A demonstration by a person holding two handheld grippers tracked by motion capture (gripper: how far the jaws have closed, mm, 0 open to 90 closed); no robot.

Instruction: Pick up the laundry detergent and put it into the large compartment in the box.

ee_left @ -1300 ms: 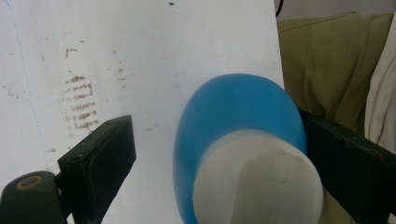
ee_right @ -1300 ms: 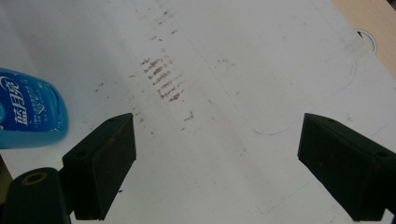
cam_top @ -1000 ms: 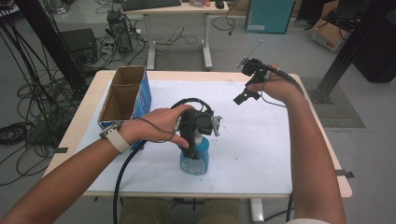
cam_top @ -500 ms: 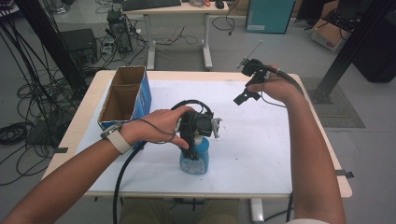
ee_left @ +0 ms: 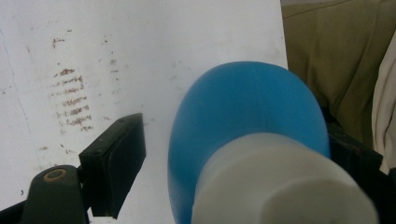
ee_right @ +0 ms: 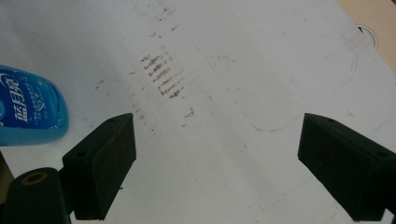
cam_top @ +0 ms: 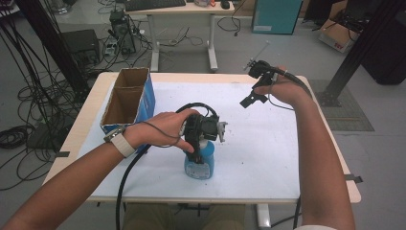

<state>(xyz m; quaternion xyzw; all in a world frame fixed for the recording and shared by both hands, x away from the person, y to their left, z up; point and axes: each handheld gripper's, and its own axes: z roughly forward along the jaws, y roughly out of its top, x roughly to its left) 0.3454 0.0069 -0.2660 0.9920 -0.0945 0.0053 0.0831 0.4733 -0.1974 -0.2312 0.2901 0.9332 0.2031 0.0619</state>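
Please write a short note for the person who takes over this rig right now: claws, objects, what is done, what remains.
Left claw: above the upright blue plastic bottle with the white cap; jaws have just been closing around the cap, one pad still apart from it.
Right claw: open, holds nothing, raised over the white table cover.
Open brown-and-blue cardboard box: far left on the table.
Done: left claw placed around the cap.
Left: probably finishing the grip.

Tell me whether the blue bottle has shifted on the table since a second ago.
No. The bottle stands at the same spot relative to the cardboard box and the table's near edge.
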